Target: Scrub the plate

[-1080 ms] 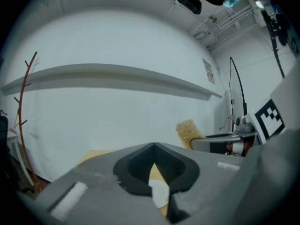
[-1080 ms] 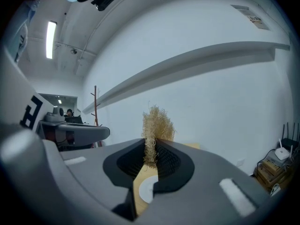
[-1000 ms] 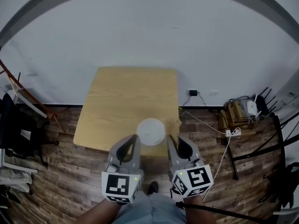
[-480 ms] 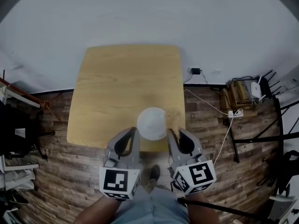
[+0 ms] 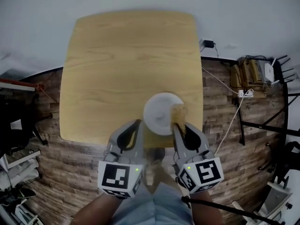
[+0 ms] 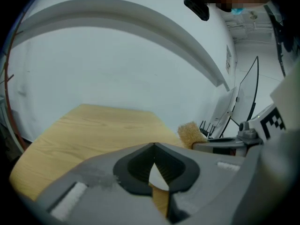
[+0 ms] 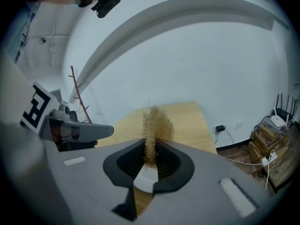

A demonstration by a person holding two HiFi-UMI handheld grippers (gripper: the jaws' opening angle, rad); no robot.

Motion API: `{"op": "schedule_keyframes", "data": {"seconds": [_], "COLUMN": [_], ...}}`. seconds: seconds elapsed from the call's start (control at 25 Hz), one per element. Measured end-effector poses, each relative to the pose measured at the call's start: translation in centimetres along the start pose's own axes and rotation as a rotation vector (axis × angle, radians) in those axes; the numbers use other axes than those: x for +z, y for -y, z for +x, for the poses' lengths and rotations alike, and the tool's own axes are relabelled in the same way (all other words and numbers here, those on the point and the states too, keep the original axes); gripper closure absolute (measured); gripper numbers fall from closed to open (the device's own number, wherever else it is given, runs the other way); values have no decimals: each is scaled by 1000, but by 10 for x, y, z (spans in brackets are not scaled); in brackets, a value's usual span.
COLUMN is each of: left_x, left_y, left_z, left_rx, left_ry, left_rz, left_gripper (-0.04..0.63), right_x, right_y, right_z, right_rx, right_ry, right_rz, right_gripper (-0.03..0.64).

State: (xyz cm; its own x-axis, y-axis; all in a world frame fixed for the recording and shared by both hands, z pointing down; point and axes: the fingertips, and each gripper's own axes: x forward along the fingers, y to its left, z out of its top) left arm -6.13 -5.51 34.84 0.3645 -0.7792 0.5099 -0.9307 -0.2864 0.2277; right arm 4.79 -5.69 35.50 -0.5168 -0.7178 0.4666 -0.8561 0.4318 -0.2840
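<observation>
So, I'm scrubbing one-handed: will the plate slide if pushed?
Probably: the plate lies unheld on the smooth table. It sits near the edge, so a shove might tip it off. It looks rigid, perhaps breakable.

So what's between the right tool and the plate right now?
A tan fibrous scrubber, pinched in the right tool, juts over the right rim of the white plate. The head view and the right gripper view both show it.

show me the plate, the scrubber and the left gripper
plate (image 5: 158,113): head view, bare middle of the dish.
scrubber (image 7: 158,122): right gripper view, fibre tuft above the jaws.
left gripper (image 6: 153,145): left gripper view, where the jaw tips meet.
</observation>
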Motion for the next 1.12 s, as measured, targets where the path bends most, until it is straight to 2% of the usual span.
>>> {"op": "schedule_keyframes", "data": {"seconds": [0.24,0.36,0.68,1.12], "left_x": [-26,-35,-52,-71], "left_y": [-12,-13,-16,-17], "left_z": [31,42,61,79], "left_rx": [-59,-99,-150,-183], "left_ry": [-104,-149,-263,-390], "left_rz": [-60,-118,-231,-258], "left_gripper": [574,574,509,483], "right_x": [-28,-39,-61,-62], "right_y": [8,11,18,17], "right_z": [24,31,38,40], "right_rx": [-15,-24,-25,-15], "right_ry": [-77,-109,-178,-192], "right_rz": [39,57,101,116], "right_gripper": [571,571,571,571]}}
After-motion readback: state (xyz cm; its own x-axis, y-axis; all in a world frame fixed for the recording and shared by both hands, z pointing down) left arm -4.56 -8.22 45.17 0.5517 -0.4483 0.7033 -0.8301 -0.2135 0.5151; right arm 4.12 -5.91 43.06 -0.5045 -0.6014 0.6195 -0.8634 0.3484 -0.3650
